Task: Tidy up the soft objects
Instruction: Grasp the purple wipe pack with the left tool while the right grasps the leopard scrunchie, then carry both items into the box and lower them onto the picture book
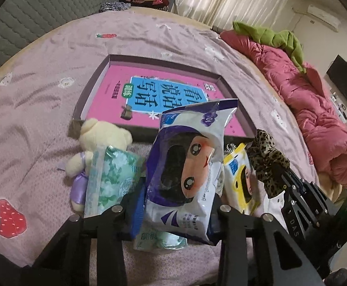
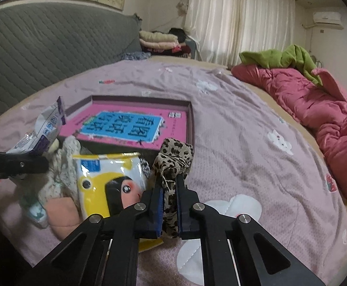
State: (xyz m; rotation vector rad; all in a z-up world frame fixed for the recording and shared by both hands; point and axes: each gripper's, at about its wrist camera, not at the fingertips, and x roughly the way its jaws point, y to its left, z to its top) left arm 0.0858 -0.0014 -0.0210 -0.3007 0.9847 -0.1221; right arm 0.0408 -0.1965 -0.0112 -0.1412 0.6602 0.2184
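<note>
Left gripper clamps a glossy, crinkled wipes pack; right gripper pinches limp leopard-print cloth, near a flat pink box.

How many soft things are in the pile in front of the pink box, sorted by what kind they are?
Wipes packs with a cartoon face: 2, purple pack and yellow pack
Green floral tissue pack: 1
Teddy bear: 1
Leopard-print cloth: 1
Speckled pale cloth: 1
Peach quilted piece: 1
Total: 7
</note>
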